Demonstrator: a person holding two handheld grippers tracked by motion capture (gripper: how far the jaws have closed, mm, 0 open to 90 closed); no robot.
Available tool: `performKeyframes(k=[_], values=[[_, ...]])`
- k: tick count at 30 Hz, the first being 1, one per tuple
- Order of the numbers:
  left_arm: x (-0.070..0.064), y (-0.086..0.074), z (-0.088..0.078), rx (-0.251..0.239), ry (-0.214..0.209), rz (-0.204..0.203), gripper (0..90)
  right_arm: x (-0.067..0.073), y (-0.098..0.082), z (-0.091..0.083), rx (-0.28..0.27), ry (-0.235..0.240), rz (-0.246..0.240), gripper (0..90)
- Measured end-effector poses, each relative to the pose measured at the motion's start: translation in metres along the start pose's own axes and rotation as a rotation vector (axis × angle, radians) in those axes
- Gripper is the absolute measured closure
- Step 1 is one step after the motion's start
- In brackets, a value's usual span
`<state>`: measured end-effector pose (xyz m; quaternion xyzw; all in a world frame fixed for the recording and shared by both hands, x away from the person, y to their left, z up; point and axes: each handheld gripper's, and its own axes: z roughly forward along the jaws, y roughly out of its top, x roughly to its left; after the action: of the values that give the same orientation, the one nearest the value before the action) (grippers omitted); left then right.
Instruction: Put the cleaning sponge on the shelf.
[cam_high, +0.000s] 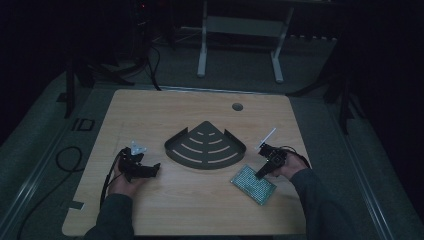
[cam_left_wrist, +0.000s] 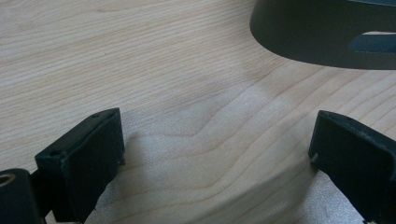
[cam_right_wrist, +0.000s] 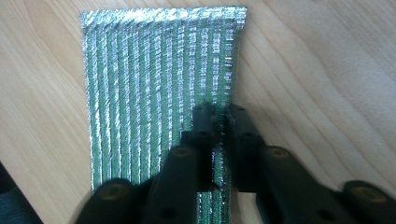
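A green and silver scouring pad (cam_high: 252, 184) lies flat on the wooden table (cam_high: 150, 107) at the front right. My right gripper (cam_high: 261, 174) comes down on its near edge. In the right gripper view, my right gripper (cam_right_wrist: 220, 114) is shut on a narrow strip of the pad (cam_right_wrist: 149, 84) close to its right edge. A dark quarter-round slotted rack (cam_high: 205, 147) sits mid-table. My left gripper (cam_high: 156, 167) rests low on the table, left of the rack. In the left gripper view, my left gripper (cam_left_wrist: 217, 135) is open over bare wood, with the rack's wall (cam_left_wrist: 322, 32) ahead on the right.
A round cable hole (cam_high: 237, 106) sits near the table's far edge. A white desk frame (cam_high: 240, 30) stands on the floor beyond the table. A black cable (cam_high: 67, 157) loops on the floor at the left. Bare wood lies between the two hands.
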<state>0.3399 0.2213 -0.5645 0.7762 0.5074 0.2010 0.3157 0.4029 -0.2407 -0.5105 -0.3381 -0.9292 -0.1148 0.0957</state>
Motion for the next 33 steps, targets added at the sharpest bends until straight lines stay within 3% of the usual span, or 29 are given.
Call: performKeyframes(k=[7, 15, 33], values=[[0.000, 0.000, 0.000, 0.000, 0.000, 0.000, 3.6, 0.006, 0.003, -0.002, 0.023, -0.032, -0.038, 89.3], [0.000, 0.000, 0.000, 0.000, 0.000, 0.000, 3.7, 0.010, 0.002, -0.007, 0.016, -0.040, -0.044, 89.4], [0.000, 0.000, 0.000, 0.000, 0.000, 0.000, 3.6, 0.009, 0.002, -0.033, -0.057, -0.072, -0.049, 89.6]])
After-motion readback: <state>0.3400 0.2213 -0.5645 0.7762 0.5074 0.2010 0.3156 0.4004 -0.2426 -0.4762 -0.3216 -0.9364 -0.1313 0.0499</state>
